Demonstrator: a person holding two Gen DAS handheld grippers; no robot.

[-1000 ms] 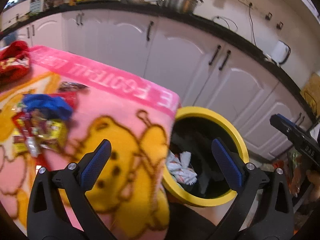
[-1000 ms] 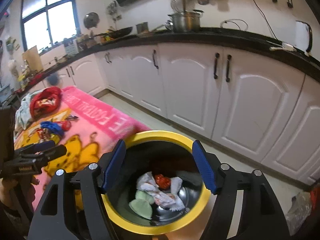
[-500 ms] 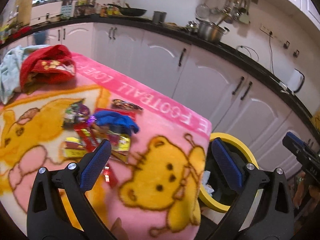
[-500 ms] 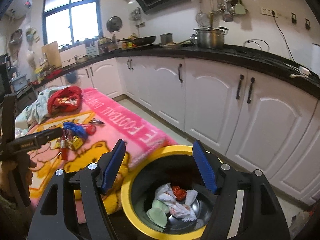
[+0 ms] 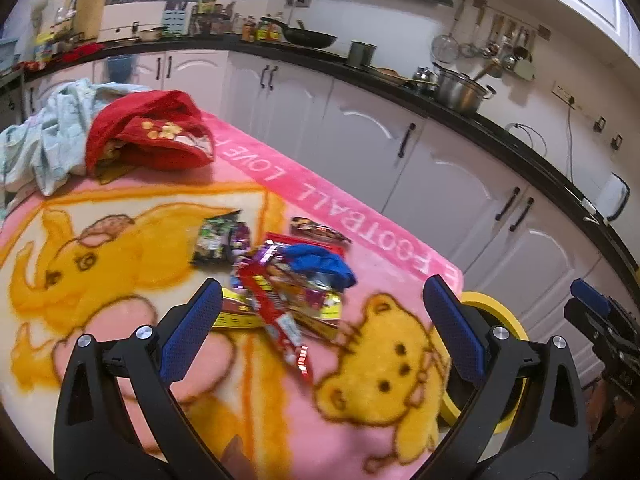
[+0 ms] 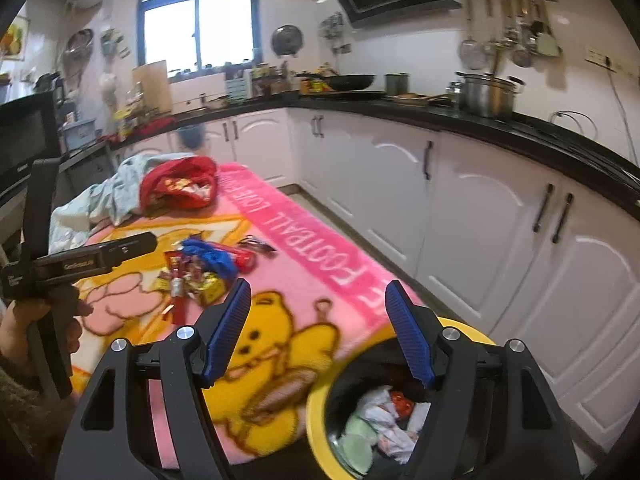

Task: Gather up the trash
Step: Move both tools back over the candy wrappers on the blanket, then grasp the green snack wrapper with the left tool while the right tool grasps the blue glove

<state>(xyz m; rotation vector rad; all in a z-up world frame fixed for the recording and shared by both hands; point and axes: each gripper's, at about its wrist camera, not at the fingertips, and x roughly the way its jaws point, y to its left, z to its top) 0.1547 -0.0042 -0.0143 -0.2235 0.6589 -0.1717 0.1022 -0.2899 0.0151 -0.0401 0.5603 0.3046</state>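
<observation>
A heap of snack wrappers with a crumpled blue bag lies on the pink bear blanket; the right wrist view shows the same heap of wrappers. My left gripper hangs open just short of the heap, nothing between its blue pads. My right gripper is open and empty over the blanket's corner, beside the yellow-rimmed bin that holds crumpled paper and wrappers. The bin's rim shows past the blanket's right edge in the left wrist view.
A red cloth bag and a pale blue cloth lie at the blanket's far end. White cabinets under a black worktop run along the right. A hand holds the left gripper's handle at the left.
Both grippers swung left and rose, away from the bin toward the wrapper heap. The bin slid to the right edge in the left wrist view. Both stayed open.
</observation>
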